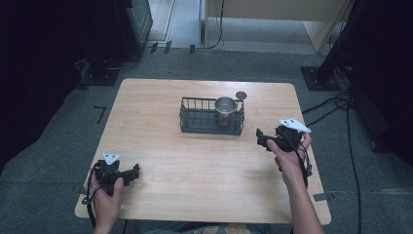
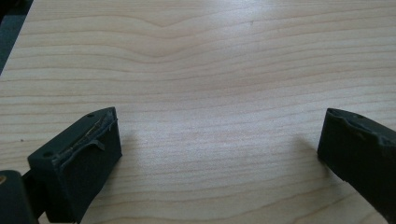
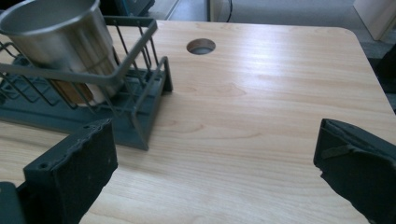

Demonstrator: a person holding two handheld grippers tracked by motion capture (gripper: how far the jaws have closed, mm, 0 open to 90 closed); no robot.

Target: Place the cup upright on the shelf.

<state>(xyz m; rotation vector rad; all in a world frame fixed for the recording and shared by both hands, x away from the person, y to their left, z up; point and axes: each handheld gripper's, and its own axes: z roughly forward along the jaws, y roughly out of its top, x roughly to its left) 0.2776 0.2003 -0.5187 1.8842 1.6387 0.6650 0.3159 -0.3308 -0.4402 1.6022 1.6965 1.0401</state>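
A dark wire basket (image 1: 195, 118) stands on the wooden table (image 1: 160, 146) toward the back centre. Upright in its right end is a shiny metal cup (image 1: 225, 107). The right gripper view has the same cup (image 3: 60, 32) and basket (image 3: 140, 88) close at the upper left. My right gripper (image 1: 261, 137) is open, just right of the basket, with nothing between its jaws. My left gripper (image 1: 134, 171) is open near the front left of the table, over bare wood. Both black pads (image 2: 88, 154) of the left gripper stand wide apart.
A round cable hole (image 1: 241, 95) sits in the table behind the basket; the right gripper view has this hole (image 3: 201, 46) too. Cables (image 1: 336, 102) and dark equipment stands lie on the grey carpet around the table.
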